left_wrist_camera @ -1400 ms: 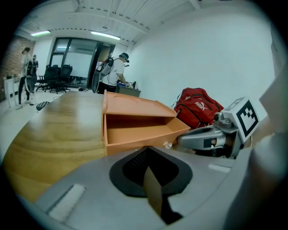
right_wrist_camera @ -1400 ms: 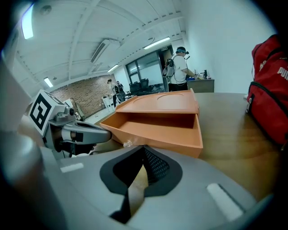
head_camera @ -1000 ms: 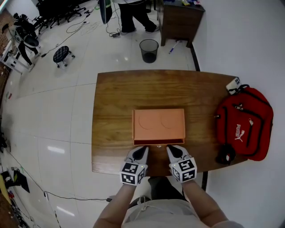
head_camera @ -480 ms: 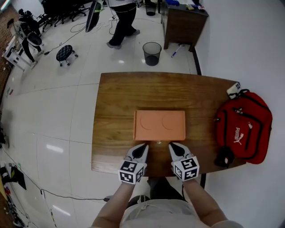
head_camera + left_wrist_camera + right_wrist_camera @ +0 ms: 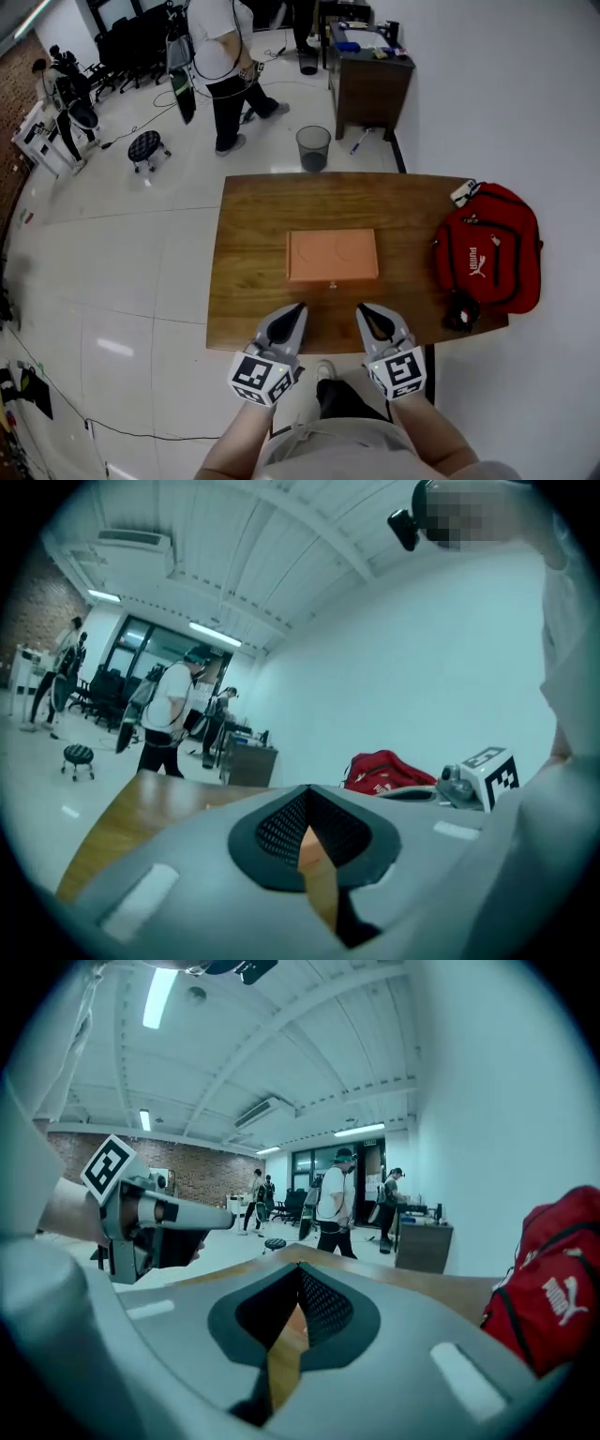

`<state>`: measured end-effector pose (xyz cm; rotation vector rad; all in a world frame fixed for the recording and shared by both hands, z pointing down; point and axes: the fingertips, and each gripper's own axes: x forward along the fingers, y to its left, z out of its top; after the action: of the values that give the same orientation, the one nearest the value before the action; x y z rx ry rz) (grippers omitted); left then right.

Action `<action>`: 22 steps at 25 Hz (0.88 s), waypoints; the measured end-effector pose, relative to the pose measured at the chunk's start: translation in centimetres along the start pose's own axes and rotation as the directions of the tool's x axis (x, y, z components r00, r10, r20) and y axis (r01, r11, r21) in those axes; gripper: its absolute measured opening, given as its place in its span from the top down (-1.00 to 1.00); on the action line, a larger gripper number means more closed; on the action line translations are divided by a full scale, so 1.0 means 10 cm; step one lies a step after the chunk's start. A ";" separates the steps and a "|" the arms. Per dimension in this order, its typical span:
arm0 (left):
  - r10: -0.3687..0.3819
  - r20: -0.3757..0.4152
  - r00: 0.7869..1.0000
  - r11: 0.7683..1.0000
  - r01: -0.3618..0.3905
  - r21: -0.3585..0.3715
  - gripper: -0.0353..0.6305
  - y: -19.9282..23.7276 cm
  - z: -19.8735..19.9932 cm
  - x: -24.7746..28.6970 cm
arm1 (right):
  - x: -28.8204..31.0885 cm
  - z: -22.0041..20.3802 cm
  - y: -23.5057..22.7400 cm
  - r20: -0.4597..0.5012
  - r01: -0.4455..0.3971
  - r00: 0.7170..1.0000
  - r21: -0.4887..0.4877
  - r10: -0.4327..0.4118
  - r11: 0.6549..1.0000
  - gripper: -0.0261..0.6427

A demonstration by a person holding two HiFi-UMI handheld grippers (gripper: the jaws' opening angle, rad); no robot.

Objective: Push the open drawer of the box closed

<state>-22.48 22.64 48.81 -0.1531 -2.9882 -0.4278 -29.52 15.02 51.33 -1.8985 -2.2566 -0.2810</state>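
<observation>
The orange box [image 5: 333,255] lies flat at the middle of the wooden table [image 5: 253,234], its drawer flush with the near face and a small knob [image 5: 332,284] showing there. My left gripper [image 5: 297,309] and right gripper [image 5: 362,309] hover side by side over the table's near edge, both shut, nothing held, a short gap away from the box. In the left gripper view the left gripper [image 5: 306,829] shows only a thin slit with an orange sliver through it. The right gripper [image 5: 296,1299] looks the same in the right gripper view.
A red backpack [image 5: 487,246] lies on the table's right end, with a small dark item [image 5: 458,312] by its near corner. Beyond the table stand a bin [image 5: 313,147], a dark cabinet [image 5: 366,75], a stool [image 5: 147,147] and a person [image 5: 220,66].
The drawer, slightly open a second ago, now sits flush with the box. Both grippers have drawn back from the box to the table's near edge. The head camera has pulled back.
</observation>
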 end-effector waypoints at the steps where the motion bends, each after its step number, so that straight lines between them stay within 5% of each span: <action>1: -0.015 0.029 0.999 1.000 0.015 0.017 0.88 -0.10 0.12 -0.10 | -0.10 0.09 0.06 0.018 0.007 1.000 -0.021 -0.007 1.000 0.90; 8: -0.054 0.088 0.995 0.996 0.046 0.082 0.88 -0.53 0.19 -1.01 | -0.83 0.19 0.66 0.060 0.068 0.996 -0.044 -0.065 0.997 0.90; 22: -0.062 0.115 0.991 0.995 0.052 0.085 0.88 -1.23 -0.10 -2.72 | -1.98 0.10 2.12 0.099 0.097 0.991 -0.049 -0.091 0.994 0.90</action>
<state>3.09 8.31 42.84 -0.0880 -3.1263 -0.3112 -5.27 0.03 45.90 -1.8730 -2.4298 -0.2712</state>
